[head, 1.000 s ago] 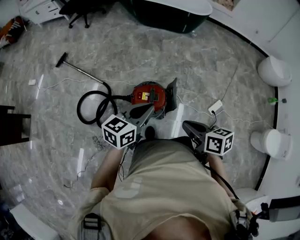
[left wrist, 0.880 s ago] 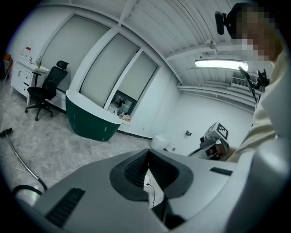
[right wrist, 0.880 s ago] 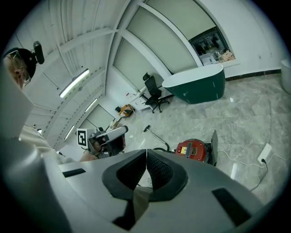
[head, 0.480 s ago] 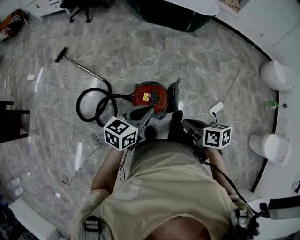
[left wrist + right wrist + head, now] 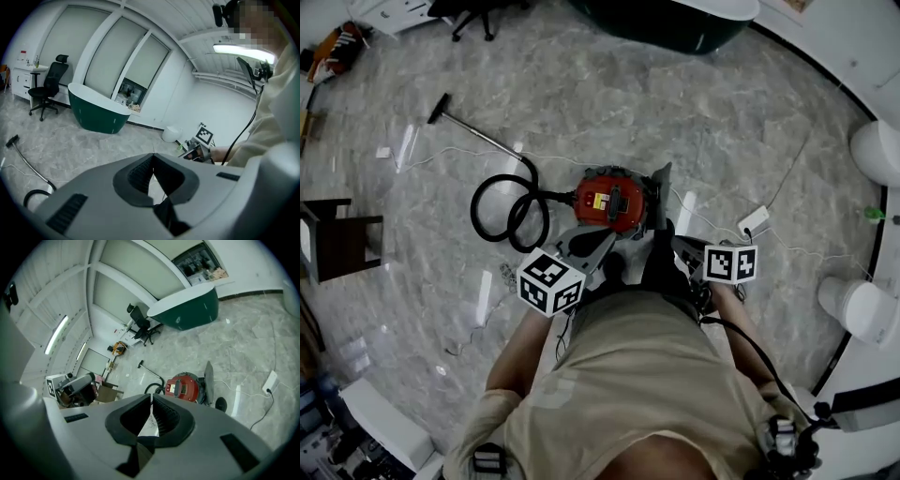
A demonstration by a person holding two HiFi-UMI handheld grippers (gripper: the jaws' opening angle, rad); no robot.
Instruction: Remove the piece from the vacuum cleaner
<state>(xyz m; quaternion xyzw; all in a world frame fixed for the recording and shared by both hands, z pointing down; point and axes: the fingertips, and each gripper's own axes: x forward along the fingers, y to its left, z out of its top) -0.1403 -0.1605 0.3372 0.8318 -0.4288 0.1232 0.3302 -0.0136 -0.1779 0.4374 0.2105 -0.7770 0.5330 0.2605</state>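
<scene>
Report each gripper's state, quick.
Left gripper: closed, nothing between the jaws.
Right gripper: closed, nothing between the jaws.

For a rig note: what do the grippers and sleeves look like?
The left gripper and right gripper have grey shells, dark ribbed jaws; each carries a white cube with black square markers. A black cable leaves the right one. The person wears a beige short-sleeved shirt.
</scene>
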